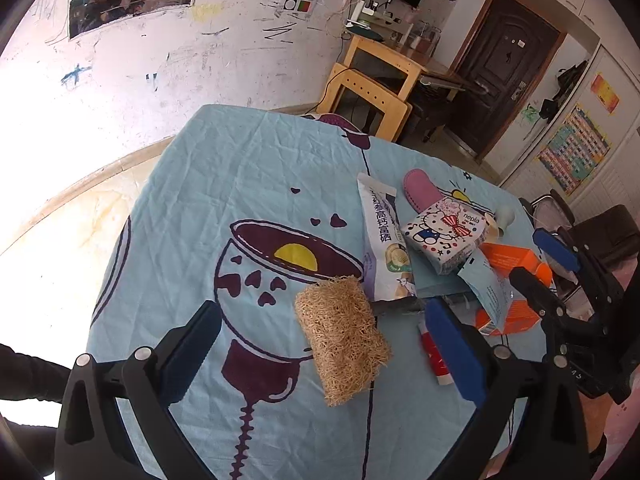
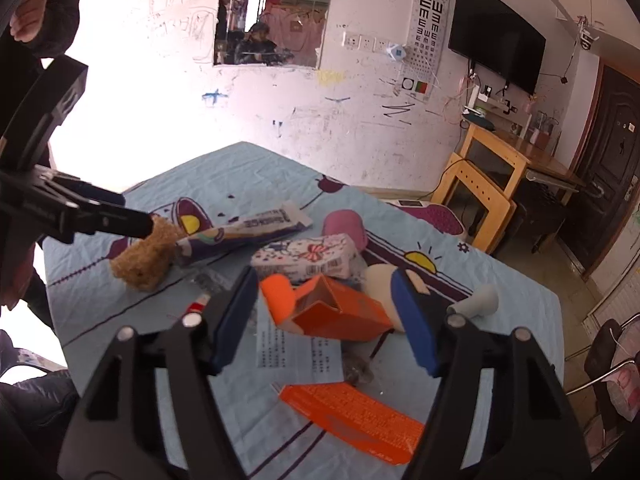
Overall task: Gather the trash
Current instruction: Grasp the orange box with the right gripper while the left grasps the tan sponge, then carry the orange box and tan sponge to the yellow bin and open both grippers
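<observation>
A tan loofah sponge [image 1: 344, 340] lies on the blue tablecloth [image 1: 200, 200], and my left gripper [image 1: 323, 306] hangs open above it with a finger on each side, not touching. An open orange carton [image 2: 340, 312] lies between the pads of my right gripper [image 2: 325, 280]. Those pads stand close to its sides, and I see no squeeze on it. A printed leaflet [image 2: 296, 348] and a flattened orange carton [image 2: 352, 412] lie under and in front of it. A white-purple pouch [image 1: 384, 248], a cartoon tissue pack [image 1: 444, 236] and a red-white tube [image 1: 434, 356] lie in between.
A pink rounded item [image 2: 344, 224] and a grey-white bottle [image 2: 480, 300] sit behind the clutter. Beyond the table's far corner stands a wooden desk [image 2: 480, 192]. A metal chair [image 2: 612, 360] is at the right edge. A person's dark sleeve [image 2: 24, 20] is on the left.
</observation>
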Demonstrator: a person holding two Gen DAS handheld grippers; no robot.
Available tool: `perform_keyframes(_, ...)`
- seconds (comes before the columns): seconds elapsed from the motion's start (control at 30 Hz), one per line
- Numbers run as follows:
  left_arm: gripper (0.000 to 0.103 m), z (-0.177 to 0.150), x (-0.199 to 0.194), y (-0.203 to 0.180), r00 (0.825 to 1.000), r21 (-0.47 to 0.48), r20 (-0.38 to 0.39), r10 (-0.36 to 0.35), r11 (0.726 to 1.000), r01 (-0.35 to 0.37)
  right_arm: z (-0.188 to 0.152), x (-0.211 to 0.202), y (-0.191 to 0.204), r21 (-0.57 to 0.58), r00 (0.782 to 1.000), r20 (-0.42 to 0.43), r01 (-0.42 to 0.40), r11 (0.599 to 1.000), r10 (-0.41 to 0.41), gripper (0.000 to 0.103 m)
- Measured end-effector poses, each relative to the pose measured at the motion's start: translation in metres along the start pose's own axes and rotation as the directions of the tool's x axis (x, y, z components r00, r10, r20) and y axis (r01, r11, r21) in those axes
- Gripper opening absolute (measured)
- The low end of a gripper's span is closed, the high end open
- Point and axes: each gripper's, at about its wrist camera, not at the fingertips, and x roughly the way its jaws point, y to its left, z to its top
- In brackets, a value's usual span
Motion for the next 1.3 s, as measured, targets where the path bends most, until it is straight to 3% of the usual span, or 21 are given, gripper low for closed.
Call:
perform_keyframes(0.13, 0.097, -0.001, 0.006, -0.004, 1.0, 0.012, -0.023, 0.01, 1.0, -0.01, -0.002, 0.003, -0.003, -0.006, 1.0, -0.017, 0.001, 1.0, -0.001, 0.062)
perform_keyframes(0.23, 0.097, -0.002, 0.01, -0.004, 0.999, 0.018, -0.038, 0.026, 1.0, -0.025, -0.005, 0.006, -0.005, -0.003, 1.0, -0.031, 0.002, 1.0, -0.002, 0.053)
perform_keyframes(0.3, 0.097, -0.003, 0.012, -0.006, 0.998, 0.028, -0.046, 0.038, 0.999, -0.037, -0.006, 0.008, -0.007, -0.004, 0.999, -0.036, 0.002, 1.0, -0.002, 0.04)
perform_keyframes(0.43, 0.096, -0.004, 0.016, -0.011, 0.997, 0.05, -0.057, 0.058, 0.997, -0.055, -0.007, 0.012, -0.012, 0.01, 0.999, -0.049, -0.005, 1.0, 0.006, 0.034)
perform_keyframes(0.47, 0.09, -0.005, 0.016, -0.012, 0.997, 0.049, -0.053, 0.057, 0.997, -0.055, -0.006, 0.012, -0.013, 0.019, 0.999, -0.046, -0.004, 1.0, 0.005, 0.033)
perform_keyframes(0.5, 0.07, -0.005, 0.017, -0.012, 0.997, 0.044, -0.057, 0.058, 0.997, -0.056, -0.006, 0.01, -0.014, 0.028, 0.999, -0.044, -0.002, 1.0, 0.003, 0.032)
perform_keyframes(0.53, 0.06, -0.004, 0.02, -0.012, 0.995, 0.045, -0.071, 0.063, 0.997, -0.06, -0.006, 0.01, -0.017, 0.041, 0.999, -0.043, -0.001, 0.999, 0.003, 0.031)
perform_keyframes(0.63, 0.046, -0.006, 0.022, -0.011, 0.996, 0.039, -0.093, 0.013, 0.999, -0.009, -0.006, 0.007, -0.023, 0.076, 1.0, -0.029, -0.001, 0.997, 0.003, 0.027)
perform_keyframes(0.77, 0.044, -0.007, 0.014, -0.006, 0.997, 0.026, -0.079, 0.006, 1.0, -0.004, -0.004, -0.001, -0.029, 0.115, 1.0, 0.005, -0.012, 0.993, 0.011, 0.022)
perform_keyframes(1.3, 0.042, 0.002, -0.034, 0.002, 0.999, 0.021, 0.038, -0.016, 1.0, 0.015, -0.001, -0.015, -0.042, 0.218, 0.998, 0.053, -0.035, 0.975, 0.024, 0.021)
